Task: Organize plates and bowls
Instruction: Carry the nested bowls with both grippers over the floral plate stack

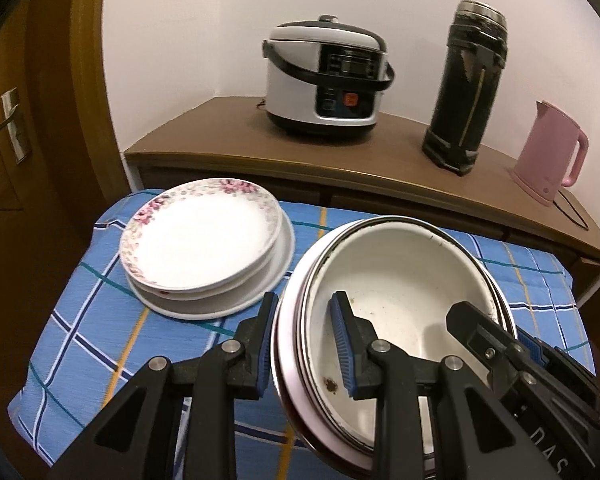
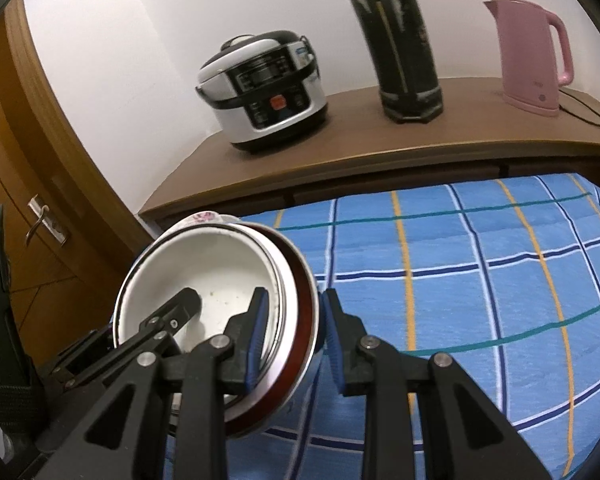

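the left gripper (image 1: 306, 354) clamps the near-left rim of the stack of bowls (image 1: 400, 276), one blue pad outside the rim and the other inside the top white bowl. the right gripper (image 2: 292, 340) grips the same stack (image 2: 216, 276) on its opposite rim, one pad inside and one outside, so the nested bowls hang between the two tongs, tilted, over the blue checked cloth (image 1: 84, 320). the right tongs show in the left wrist view at about 4 o'clock, reaching into the bowl. the top bowl is white enamel with a dark-edged rim and a few brown specks inside; below it sit a metal rim and a reddish-brown one.

in the left wrist view, at 10 o'clock from the bowls, a stack of plates (image 1: 204, 240) rests on the cloth, well apart from the left pads; the top plate has a pink flower border.

beyond the cloth, a brown sideboard (image 1: 220, 132) carries a rice cooker (image 1: 324, 80) at 12 o'clock, a tall dark thermos (image 1: 466, 88) at 1 o'clock, and a pink kettle (image 1: 548, 160) at 2 o'clock. a wooden door (image 1: 28, 120) with a metal handle stands at 9 o'clock.
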`<state>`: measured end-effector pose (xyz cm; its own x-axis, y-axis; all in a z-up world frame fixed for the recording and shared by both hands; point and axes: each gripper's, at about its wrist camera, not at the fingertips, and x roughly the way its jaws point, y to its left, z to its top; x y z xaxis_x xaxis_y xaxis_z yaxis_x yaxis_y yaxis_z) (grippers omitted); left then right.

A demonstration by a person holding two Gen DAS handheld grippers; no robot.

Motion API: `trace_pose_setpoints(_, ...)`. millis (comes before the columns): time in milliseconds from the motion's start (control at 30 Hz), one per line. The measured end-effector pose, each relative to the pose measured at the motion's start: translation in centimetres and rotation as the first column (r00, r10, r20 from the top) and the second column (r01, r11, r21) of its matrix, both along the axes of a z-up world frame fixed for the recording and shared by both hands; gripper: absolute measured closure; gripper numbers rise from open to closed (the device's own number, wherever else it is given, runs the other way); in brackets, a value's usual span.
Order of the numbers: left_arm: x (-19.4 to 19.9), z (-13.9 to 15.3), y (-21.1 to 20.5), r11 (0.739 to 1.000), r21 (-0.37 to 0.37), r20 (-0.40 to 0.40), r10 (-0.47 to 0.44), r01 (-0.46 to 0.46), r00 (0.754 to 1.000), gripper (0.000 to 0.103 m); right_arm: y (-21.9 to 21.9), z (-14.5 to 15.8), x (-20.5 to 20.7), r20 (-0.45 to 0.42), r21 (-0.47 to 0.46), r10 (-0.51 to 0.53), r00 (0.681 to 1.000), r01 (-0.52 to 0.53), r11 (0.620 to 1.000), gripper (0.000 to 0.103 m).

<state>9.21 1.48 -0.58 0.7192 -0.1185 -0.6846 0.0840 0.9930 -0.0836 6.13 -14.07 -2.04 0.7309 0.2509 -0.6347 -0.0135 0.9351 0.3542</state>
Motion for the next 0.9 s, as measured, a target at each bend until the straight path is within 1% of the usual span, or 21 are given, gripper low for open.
trace_pose_setpoints(600, 0.2, 0.3, 6.8, 0.994, -0.018, 0.005, 0.107, -0.107, 0.994, 0.073, 6.8, 0.6, 1.4, 0.009, -0.011, 0.101, 0.995, -0.101, 0.995, 0.076)
trace_pose_setpoints(900, 1.0, 0.7, 9.1, 0.989, -0.021, 0.017, 0.145, -0.145, 0.989, 0.073, 9.3, 1.2, 2.6, 0.020, -0.010, 0.141, 0.990, -0.140, 0.990, 0.076)
